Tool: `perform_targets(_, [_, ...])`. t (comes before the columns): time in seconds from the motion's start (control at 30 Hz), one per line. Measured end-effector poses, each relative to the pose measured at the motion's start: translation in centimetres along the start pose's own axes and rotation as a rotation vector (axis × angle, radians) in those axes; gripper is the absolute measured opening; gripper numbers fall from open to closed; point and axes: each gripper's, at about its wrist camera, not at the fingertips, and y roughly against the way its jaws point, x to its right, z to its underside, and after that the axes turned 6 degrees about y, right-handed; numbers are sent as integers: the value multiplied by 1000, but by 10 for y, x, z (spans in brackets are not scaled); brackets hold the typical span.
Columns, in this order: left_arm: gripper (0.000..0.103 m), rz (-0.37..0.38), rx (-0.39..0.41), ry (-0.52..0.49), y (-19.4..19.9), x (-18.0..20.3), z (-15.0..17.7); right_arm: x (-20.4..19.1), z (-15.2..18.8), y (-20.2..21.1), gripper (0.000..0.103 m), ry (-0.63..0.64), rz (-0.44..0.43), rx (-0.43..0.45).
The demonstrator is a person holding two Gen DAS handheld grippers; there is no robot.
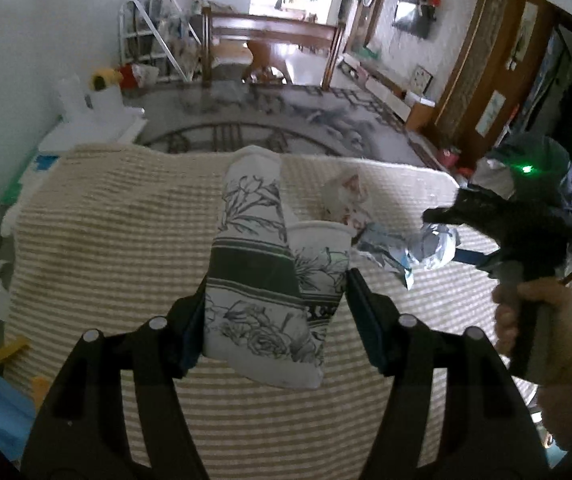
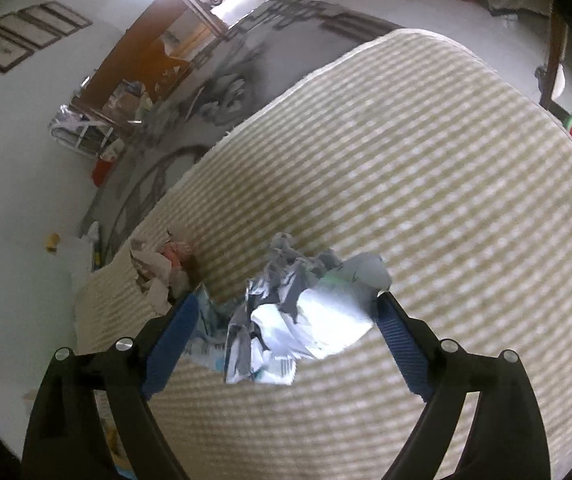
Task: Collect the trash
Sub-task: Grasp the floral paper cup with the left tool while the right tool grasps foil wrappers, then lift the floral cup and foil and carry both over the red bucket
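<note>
My left gripper [image 1: 275,316] has two paper cups [image 1: 261,280] pinched between its pads, floral print with a dark band, one lying tilted across the other. The taller cup leans away from me; the shorter one's open rim [image 1: 320,226] faces up beside it. Both are lifted clear of the striped cloth [image 1: 105,240] below.

Past the cups, on the cloth, sits a crumpled pinkish-white wad [image 1: 346,200], and to its right a bluish crumpled paper [image 1: 414,248]. My right hand [image 1: 526,316] is over there, wrapped round the black handle of the other tool, a green light glowing above it.

From the right wrist: my right gripper [image 2: 286,308] stands wide, blue pads either side of that crumpled paper [image 2: 298,316], white and grey with blue print. The right pad [image 2: 402,344] is just at the paper's edge, the left pad [image 2: 169,340] close against its other side; I can't tell whether either truly presses. The paper lies on the cloth [image 2: 426,180], not lifted. The pinkish wad [image 2: 169,264] rests just beyond, to the left, near the cloth's edge.
</note>
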Motion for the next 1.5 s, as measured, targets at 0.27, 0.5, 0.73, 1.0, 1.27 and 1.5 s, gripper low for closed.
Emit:
perform_targets(0.27, [61, 2, -24, 24, 6, -6, 4, -16, 10, 2, 48, 86, 32, 19])
perform_targets(0.5, [61, 33, -12, 4, 8, 2, 3, -27, 24, 46, 48, 175, -6, 86])
perform_targets(0.73, [61, 62, -11, -29, 8, 16, 2, -36, 58, 88, 49, 301, 45, 147])
perform_targets(1.0, [62, 87, -21, -31, 4, 27, 0, -17, 93, 111, 49, 280, 126, 195])
perform_targets(1.27, [61, 113, -32, -86, 2, 55, 6, -5, 95, 123, 49, 283, 143, 227])
perform_targets(1.5, [62, 116, -49, -95, -4, 75, 9, 14, 90, 133, 49, 271, 156, 241])
